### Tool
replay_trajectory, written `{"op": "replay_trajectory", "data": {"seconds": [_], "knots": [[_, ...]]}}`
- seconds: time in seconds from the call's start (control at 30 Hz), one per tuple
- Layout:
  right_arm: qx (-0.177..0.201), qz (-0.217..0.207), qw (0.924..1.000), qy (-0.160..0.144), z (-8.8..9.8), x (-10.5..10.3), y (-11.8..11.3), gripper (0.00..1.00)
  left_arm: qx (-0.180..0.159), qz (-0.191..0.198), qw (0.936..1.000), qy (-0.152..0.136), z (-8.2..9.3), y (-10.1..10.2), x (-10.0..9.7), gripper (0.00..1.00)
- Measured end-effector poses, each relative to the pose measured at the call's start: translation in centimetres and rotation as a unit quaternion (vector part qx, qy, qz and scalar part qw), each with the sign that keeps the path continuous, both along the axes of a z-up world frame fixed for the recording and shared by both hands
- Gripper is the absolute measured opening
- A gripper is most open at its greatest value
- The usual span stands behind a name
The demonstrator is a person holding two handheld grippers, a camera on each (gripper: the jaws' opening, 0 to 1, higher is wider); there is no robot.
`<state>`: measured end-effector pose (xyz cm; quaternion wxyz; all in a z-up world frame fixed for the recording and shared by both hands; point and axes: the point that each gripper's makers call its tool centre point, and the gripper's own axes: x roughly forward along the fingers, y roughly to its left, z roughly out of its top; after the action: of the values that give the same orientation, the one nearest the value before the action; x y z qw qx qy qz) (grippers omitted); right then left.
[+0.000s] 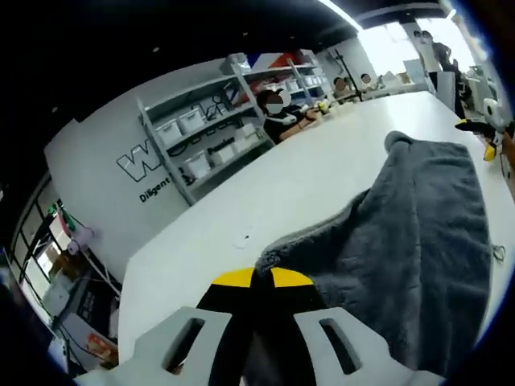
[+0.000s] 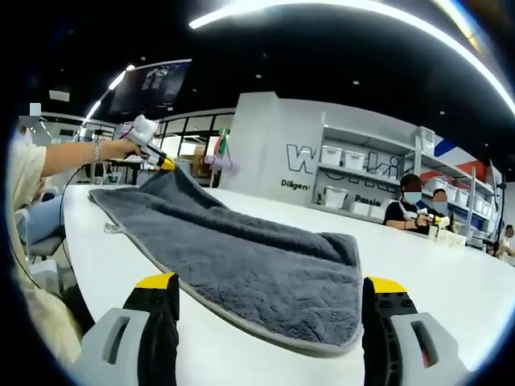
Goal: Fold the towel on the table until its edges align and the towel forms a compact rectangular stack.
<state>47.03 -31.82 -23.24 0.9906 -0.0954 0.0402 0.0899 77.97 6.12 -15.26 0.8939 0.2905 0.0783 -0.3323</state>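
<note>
A grey towel (image 1: 410, 241) lies spread over the white table (image 1: 265, 201), one corner raised. My left gripper (image 1: 256, 277) is shut on that near corner, its yellow tips pressed together with cloth bunched between them. In the right gripper view the same towel (image 2: 241, 257) stretches away, and the left gripper (image 2: 163, 162), held by a hand, lifts its far corner off the table (image 2: 451, 281). My right gripper (image 2: 272, 283) stands open at the towel's near end, jaws wide apart above the hem and holding nothing. It also shows as the right gripper (image 1: 481, 137) past the towel's far edge.
Grey shelves with white bins (image 1: 209, 137) stand along the wall behind the table. People sit at the table's far end (image 2: 410, 211). A person's sleeve and arm (image 2: 48, 161) are on the left. Bare tabletop lies all around the towel.
</note>
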Motion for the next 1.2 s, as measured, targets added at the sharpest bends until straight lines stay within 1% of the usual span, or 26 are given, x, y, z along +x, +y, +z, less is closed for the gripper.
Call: {"op": "replay_trajectory", "data": {"seconds": [0.13,0.2,0.23,0.27,0.33,0.47,0.7,0.73,0.8,0.83,0.9,0.97,1.03,1.1,1.2], "knots": [[-0.001,0.0,1.0,-0.001,0.1,0.0,-0.1,0.96,-0.001,0.013,0.9997,-0.022,0.6,-0.3,0.8,0.05],[-0.001,0.0,1.0,0.0,0.0,0.0,0.0,0.96,-0.005,0.016,0.9995,-0.026,0.4,-0.7,1.3,0.05],[-0.001,0.0,1.0,0.0,0.0,0.0,0.0,0.96,-0.008,0.017,0.9995,-0.023,0.1,-0.9,1.6,0.05],[-0.002,0.0,1.0,0.0,0.1,0.0,0.0,0.96,-0.013,0.016,0.9997,-0.015,-0.4,-1.4,1.8,0.05],[-0.002,0.0,1.0,0.0,0.1,0.0,0.0,0.96,-0.013,0.016,0.9998,-0.007,-1.5,-2.1,2.0,0.05],[-0.003,-0.001,1.0,-0.002,0.2,-0.1,-0.1,0.96,-0.009,0.018,0.9998,-0.001,-3.2,-3.0,2.7,0.05],[-0.001,-0.004,1.0,-0.006,0.6,-0.3,-0.5,0.96,-0.013,0.025,0.9994,0.022,-6.2,-4.2,3.4,0.09],[0.0,-0.005,1.0,-0.006,0.6,-0.3,-0.6,0.96,-0.01,0.026,0.9993,0.027,-6.7,-4.3,3.5,0.11],[0.0,-0.006,1.0,-0.005,0.5,-0.3,-0.7,0.96,0.008,0.033,0.9986,0.041,-8.2,-4.4,3.7,0.17],[-0.001,-0.006,1.0,-0.005,0.5,-0.3,-0.6,0.96,0.028,0.035,0.9976,0.053,-9.4,-4.4,3.7,0.19],[-0.002,-0.005,1.0,-0.003,0.4,-0.2,-0.5,0.96,0.03,0.037,0.9975,0.053,-10.3,-4.8,3.7,0.21],[-0.004,-0.004,1.0,-0.002,0.4,-0.3,-0.4,0.96,0.019,0.041,0.9982,0.039,-9.9,-4.9,3.8,0.22],[-0.005,-0.004,1.0,-0.002,0.4,-0.2,-0.5,0.96,0.014,0.05,0.9981,0.033,-9.7,-4.6,3.9,0.26],[-0.005,-0.005,1.0,-0.002,0.4,-0.2,-0.6,0.96,0.007,0.059,0.9977,0.032,-9.2,-4.0,4.1,0.34],[-0.004,-0.006,1.0,-0.002,0.4,-0.2,-0.6,0.96,-0.02,0.08,0.9959,0.038,-8.4,-2.8,4.4,0.48]]}}
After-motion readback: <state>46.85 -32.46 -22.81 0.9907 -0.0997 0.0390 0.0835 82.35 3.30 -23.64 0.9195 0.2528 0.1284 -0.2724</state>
